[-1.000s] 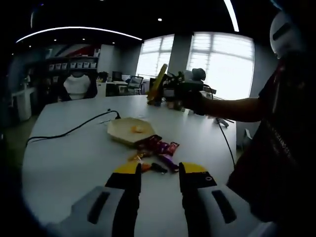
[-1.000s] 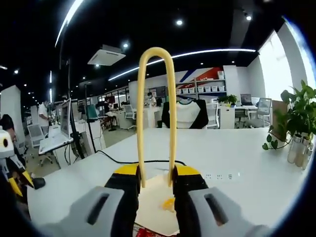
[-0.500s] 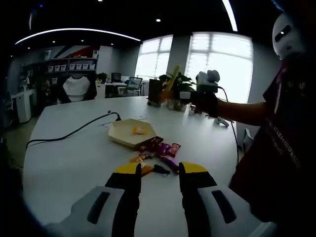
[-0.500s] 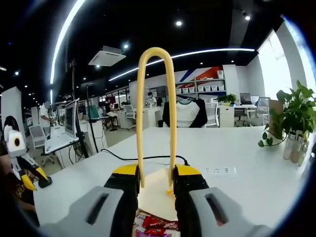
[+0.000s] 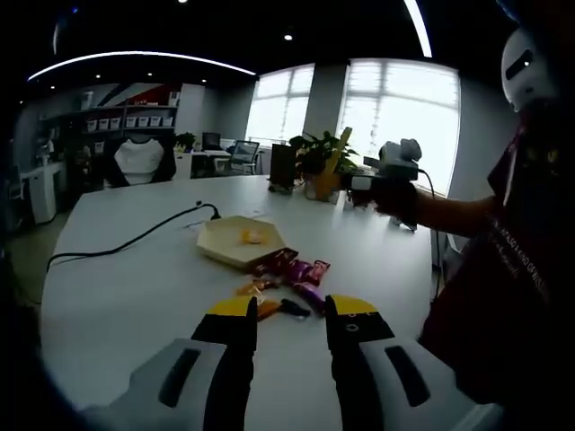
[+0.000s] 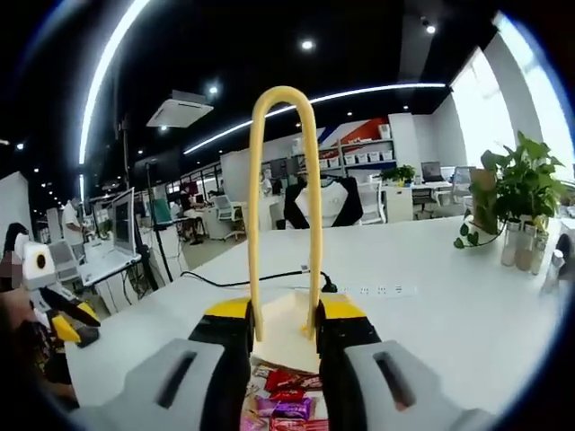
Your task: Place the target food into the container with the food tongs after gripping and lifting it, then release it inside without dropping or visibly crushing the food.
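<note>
A beige hexagonal tray (image 5: pixel 225 242) lies on the white table (image 5: pixel 117 296) with an orange food piece (image 5: pixel 252 237) in it. Several wrapped candies (image 5: pixel 292 271) lie just in front of it. My left gripper (image 5: pixel 292 314) hovers open over the near table, short of the candies. A person's hand holds my right gripper (image 5: pixel 388 172) high beyond the tray, at the right. It is shut on yellow food tongs (image 6: pixel 286 197), whose loop end stands up above the jaws (image 6: pixel 283 316). Below it I see the tray (image 6: pixel 286 334) and candies (image 6: pixel 289 395).
A black cable (image 5: pixel 135 237) runs across the table to the tray's far side. A potted plant (image 5: pixel 319 162) stands at the back edge. The person's body (image 5: pixel 512 269) fills the right. The left gripper (image 6: pixel 54 305) shows at the left. A socket strip (image 6: pixel 386 290) lies mid-table.
The right gripper with the tongs has drifted right and back from the tray in the left gripper view. More candies now show under it. The left gripper stays put.
</note>
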Available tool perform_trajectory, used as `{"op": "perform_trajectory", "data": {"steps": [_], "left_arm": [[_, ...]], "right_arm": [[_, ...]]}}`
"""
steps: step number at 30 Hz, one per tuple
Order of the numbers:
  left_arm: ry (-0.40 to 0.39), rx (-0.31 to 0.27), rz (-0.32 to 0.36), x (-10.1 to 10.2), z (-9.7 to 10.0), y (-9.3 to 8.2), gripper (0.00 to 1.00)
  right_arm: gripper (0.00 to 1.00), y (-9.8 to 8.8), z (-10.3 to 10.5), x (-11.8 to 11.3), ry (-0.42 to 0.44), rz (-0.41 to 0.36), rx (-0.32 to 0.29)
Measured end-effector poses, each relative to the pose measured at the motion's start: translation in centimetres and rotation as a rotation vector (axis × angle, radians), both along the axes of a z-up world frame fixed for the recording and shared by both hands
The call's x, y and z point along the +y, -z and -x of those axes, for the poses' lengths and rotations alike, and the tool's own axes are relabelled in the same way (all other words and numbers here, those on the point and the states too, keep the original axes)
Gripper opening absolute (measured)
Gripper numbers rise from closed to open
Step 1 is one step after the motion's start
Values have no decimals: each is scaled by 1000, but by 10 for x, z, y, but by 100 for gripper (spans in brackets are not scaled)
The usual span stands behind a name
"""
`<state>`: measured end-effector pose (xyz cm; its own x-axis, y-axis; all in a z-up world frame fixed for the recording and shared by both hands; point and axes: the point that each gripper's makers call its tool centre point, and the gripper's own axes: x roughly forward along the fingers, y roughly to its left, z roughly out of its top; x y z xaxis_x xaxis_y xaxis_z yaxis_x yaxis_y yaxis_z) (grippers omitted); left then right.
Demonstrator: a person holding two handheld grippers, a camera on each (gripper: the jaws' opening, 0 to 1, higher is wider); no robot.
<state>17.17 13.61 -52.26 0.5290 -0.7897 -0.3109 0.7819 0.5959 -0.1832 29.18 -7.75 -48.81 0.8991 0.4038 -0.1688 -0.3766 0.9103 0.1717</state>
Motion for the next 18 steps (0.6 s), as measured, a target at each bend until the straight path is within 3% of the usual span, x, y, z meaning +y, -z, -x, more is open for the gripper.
{"op": "perform_trajectory", "data": {"steps": [3,13,18], "left_arm": [[7,2,-6,-1,1,2,32],[9,2,-7,1,-2,2,32],[0,0,-6,4,-5,2,32]], "right_arm": [[24,-4,6,-3,27,-79,-9],[25,-6,22,-13,35,-22,-36],[25,-2,31,-18,53,-40,-33]]}}
